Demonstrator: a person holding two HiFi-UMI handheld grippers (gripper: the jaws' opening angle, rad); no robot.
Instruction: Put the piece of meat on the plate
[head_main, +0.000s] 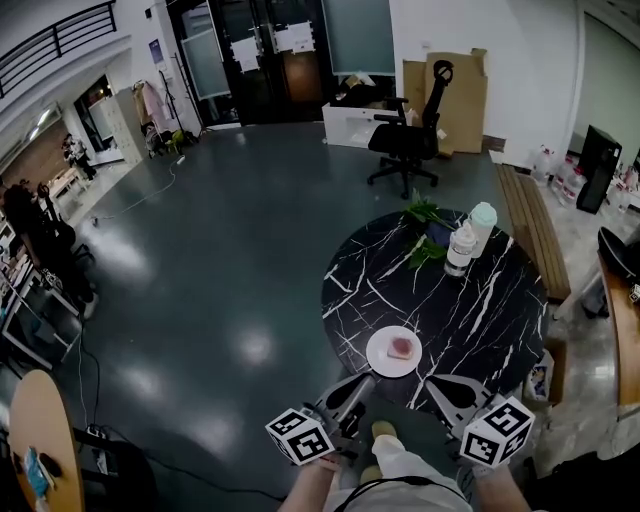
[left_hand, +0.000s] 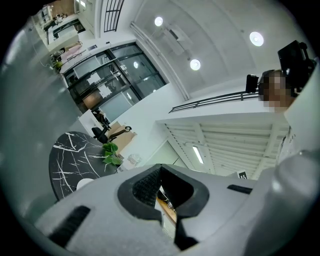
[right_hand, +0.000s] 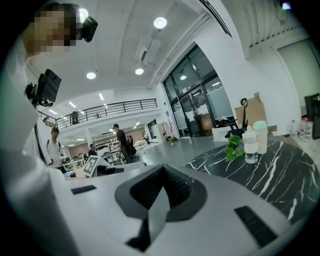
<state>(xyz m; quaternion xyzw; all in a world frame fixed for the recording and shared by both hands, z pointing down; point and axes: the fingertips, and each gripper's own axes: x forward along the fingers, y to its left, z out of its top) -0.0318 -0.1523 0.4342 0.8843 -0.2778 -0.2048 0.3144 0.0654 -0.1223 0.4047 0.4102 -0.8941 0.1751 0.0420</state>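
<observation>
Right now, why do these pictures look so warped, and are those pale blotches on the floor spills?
Head view: the wide lens bows the walls; the pale blotches on the glossy floor look like ceiling lamps reflected; plate and meat are small but sharp. Left gripper view: dark round rim, heavy bending, the lamps glaring. Right gripper view: same rim; the table looks crisp.

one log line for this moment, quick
piece of meat: on plate | left gripper: shut, empty | right gripper: shut, empty

Left gripper (head_main: 361, 384) and right gripper (head_main: 436, 386) held side by side, pointing forward; jaws closed together on both, nothing between; forearms visible behind them.
</observation>
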